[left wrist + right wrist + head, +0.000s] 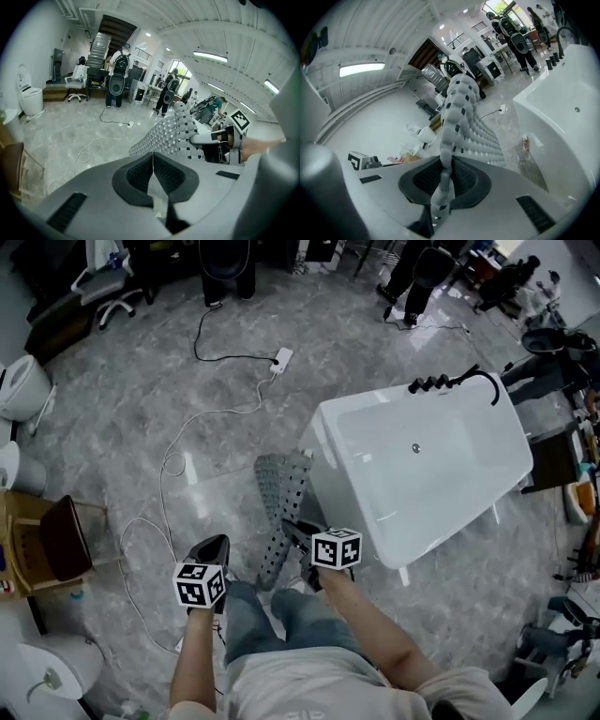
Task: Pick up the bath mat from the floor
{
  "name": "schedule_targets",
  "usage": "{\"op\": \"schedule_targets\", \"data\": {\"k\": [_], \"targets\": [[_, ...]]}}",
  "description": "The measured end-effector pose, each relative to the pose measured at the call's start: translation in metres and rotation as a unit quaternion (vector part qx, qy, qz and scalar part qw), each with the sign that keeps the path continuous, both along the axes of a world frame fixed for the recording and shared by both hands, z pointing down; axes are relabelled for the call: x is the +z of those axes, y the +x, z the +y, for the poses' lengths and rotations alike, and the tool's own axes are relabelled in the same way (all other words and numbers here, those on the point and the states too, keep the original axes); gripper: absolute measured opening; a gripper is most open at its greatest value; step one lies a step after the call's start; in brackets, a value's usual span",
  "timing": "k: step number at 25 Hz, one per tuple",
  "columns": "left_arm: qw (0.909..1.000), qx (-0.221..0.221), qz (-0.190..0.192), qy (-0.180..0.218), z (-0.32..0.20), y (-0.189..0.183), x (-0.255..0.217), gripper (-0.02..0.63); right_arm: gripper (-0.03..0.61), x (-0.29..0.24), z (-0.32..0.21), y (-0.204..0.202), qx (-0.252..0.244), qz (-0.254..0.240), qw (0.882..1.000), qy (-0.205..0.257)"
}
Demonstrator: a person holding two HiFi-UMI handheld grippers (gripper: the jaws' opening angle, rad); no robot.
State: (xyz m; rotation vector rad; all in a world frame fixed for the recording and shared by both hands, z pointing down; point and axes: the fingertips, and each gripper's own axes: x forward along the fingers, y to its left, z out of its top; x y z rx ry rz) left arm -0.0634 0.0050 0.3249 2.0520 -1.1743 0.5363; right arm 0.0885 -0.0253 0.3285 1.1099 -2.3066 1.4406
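The grey bath mat [279, 491], perforated and knobbly, hangs off the floor beside the bathtub, with its upper end lying against the tub's corner. My right gripper [294, 531] is shut on the mat's edge, and in the right gripper view the mat [461, 112] rises from between the pads [443, 161]. My left gripper [214, 546] hovers to the left of the mat, apart from it. Its jaws [153, 157] are shut with nothing between them. In the left gripper view the mat [176, 133] hangs beyond the jaws from the right gripper [211, 138].
A white bathtub [422, 465] stands right of the mat. A white cable [169, 465] loops across the marble floor to a power strip [281, 359]. A toilet [23, 385] and a wooden stand [47, 540] are at the left. People stand at the back.
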Motion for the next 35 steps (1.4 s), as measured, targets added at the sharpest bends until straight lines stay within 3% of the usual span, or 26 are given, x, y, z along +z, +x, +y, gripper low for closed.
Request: {"op": "schedule_targets", "data": {"k": [4,8,13,17,22,28,35], "targets": [[0.9994,0.018,0.001,0.029,0.005,0.021,-0.054,0.017,0.064,-0.063,0.001,0.011,0.006,-0.019,0.999,0.030],[0.9969,0.037,0.026,0.064,-0.001,0.045,-0.111,0.017,0.066,-0.126,-0.003,0.024,0.014,-0.038,0.997,0.067],[0.9873,0.074,0.048,0.132,-0.019,0.066,-0.181,0.017,0.064,-0.193,-0.002,0.032,0.027,-0.045,0.991,0.120],[0.9709,0.109,0.089,0.194,-0.025,0.081,-0.237,0.017,0.064,-0.240,0.006,0.044,0.045,-0.048,0.984,0.165],[0.9477,0.143,0.109,0.264,-0.023,0.075,-0.281,0.017,0.064,-0.286,0.022,0.049,0.068,-0.052,0.968,0.237],[0.9168,0.154,0.154,0.335,-0.036,0.078,-0.363,0.017,0.066,-0.370,0.021,0.079,0.101,-0.048,0.940,0.323],[0.8838,0.167,0.188,0.395,-0.024,0.070,-0.426,0.017,0.066,-0.428,0.041,0.100,0.132,-0.021,0.903,0.409]]}}
